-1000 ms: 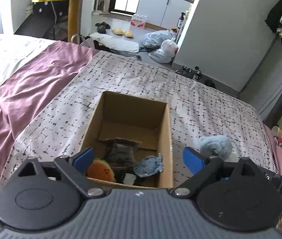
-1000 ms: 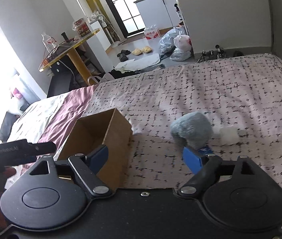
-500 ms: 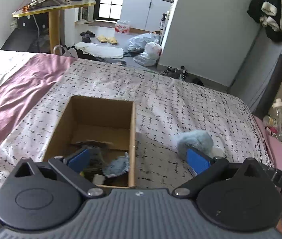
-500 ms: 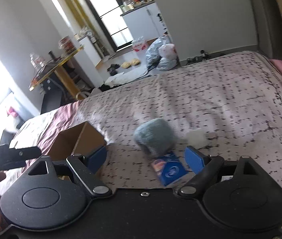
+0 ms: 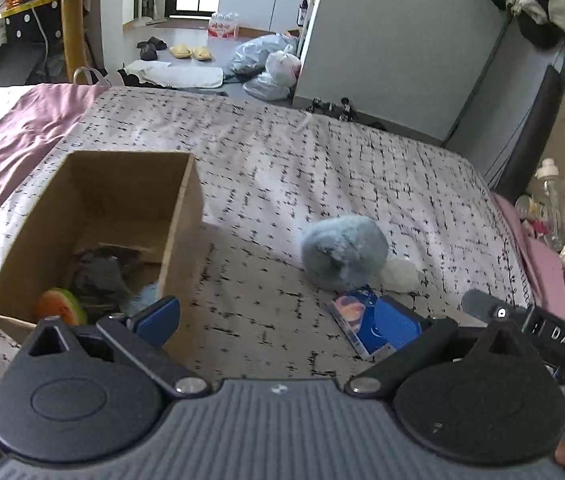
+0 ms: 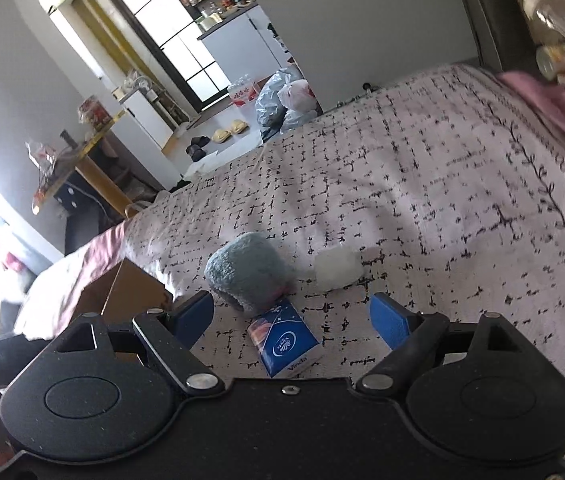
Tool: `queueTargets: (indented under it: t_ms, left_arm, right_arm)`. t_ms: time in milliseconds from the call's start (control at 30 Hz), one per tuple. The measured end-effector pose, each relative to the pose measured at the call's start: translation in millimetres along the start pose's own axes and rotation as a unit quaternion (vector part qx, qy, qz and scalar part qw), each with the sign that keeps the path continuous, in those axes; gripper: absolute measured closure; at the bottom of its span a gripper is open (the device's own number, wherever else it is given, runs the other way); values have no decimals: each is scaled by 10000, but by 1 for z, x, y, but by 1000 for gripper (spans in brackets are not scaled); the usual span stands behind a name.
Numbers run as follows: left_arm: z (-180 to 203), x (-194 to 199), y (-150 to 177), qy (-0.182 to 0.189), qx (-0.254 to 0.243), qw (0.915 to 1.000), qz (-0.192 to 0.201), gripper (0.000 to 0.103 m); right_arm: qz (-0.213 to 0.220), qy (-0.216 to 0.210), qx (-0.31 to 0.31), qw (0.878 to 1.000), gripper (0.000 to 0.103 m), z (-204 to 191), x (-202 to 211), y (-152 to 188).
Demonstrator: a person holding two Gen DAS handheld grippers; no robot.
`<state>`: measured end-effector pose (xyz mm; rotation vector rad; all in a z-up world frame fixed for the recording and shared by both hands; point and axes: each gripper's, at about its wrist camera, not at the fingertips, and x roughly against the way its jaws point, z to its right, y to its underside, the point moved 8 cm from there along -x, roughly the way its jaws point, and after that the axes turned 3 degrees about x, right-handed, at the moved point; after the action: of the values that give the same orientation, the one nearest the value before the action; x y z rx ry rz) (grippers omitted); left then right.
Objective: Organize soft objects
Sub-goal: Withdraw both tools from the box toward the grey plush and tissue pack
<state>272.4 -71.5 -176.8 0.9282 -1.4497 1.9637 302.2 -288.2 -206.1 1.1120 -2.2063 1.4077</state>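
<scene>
— Where are the soft things?
— A grey plush ball (image 6: 248, 274) lies on the bed (image 6: 422, 184) beside a white puff (image 6: 338, 269) and a blue tissue pack (image 6: 286, 344); others sit in the cardboard box (image 5: 94, 184).
— And the grippers?
— Left gripper (image 5: 278, 316) and right gripper (image 6: 292, 316) both hang spread wide, holding nothing.

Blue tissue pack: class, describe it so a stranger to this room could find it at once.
Start at the patterned bedspread and find the open cardboard box. Beside the box lies a fluffy grey-blue toy with a white puff next to it. The tissue pack lies just in front of the toy: the only flat, glossy, printed item, dark blue with white lettering.
</scene>
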Motion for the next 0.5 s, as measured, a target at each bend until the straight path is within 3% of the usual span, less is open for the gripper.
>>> queueTargets:
  t_ms: [233, 500]
  left_arm:
    - [25, -27, 11, -167, 28, 9996, -218, 0]
    - [44, -58, 22, -285, 138, 9986, -431, 0]
  right_arm:
    - [-119, -81, -548, 9984, 23, 24, -11, 1]
    - [-225, -219, -660, 9973, 24, 34, -25, 1]
